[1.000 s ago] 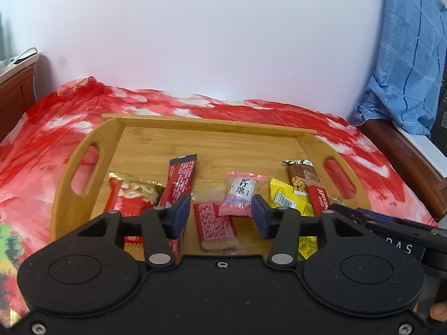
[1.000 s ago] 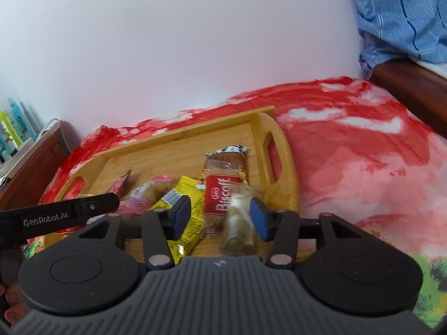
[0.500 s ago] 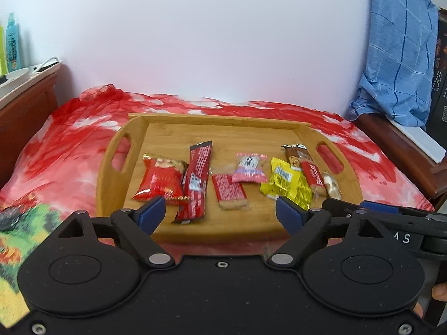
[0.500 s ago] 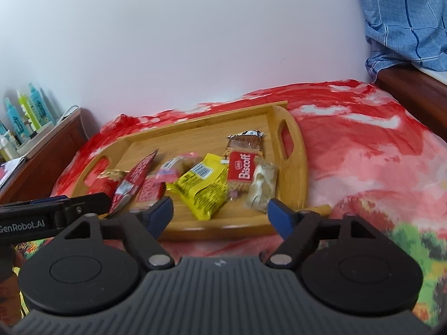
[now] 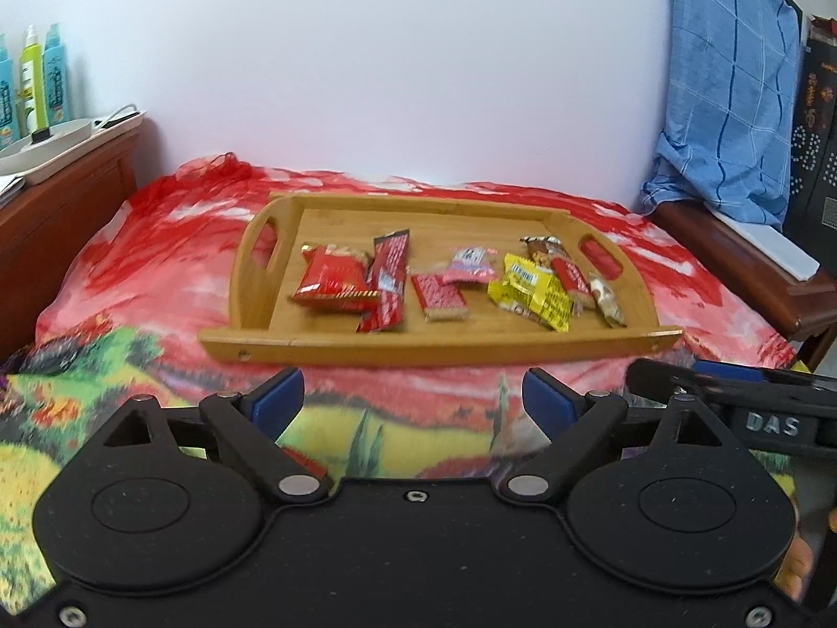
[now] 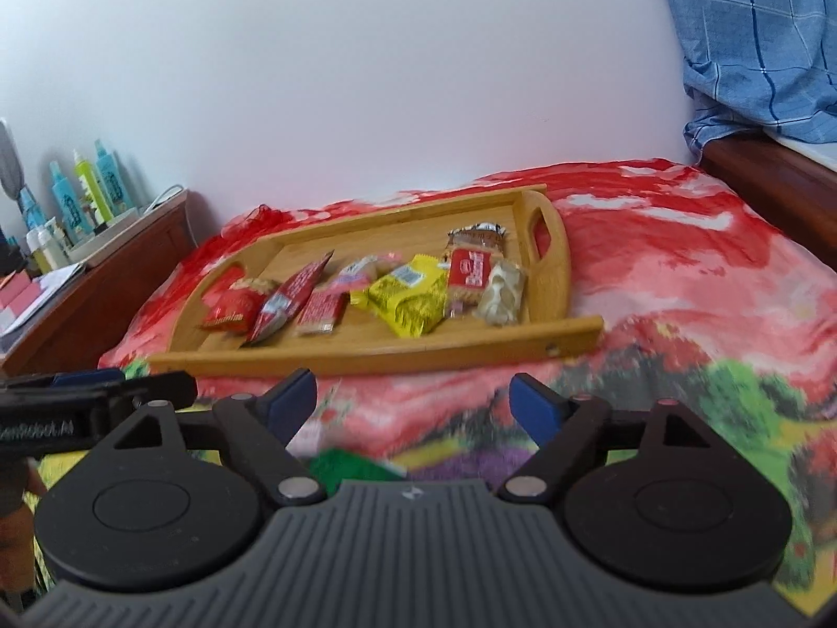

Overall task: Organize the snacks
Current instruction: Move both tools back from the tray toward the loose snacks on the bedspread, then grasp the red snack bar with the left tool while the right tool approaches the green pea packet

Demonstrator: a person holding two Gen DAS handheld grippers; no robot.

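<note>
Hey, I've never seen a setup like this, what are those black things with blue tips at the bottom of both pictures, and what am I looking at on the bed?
Those are two hand-held two-finger grippers, one in each of a person's hands, each carrying a camera that looks along its fingers. One picture is from the left gripper, the other from the right gripper. Both have just been opening and hold nothing. Ahead, on a red flowered bedspread, sits a wooden tray with handle slots. Snack packets lie in a row in it, among them a red peanut bag, a yellow packet and a red Biscoff biscuit pack.

blue checked cloth (image 5: 732, 78), bottles (image 6: 89, 193)
</note>
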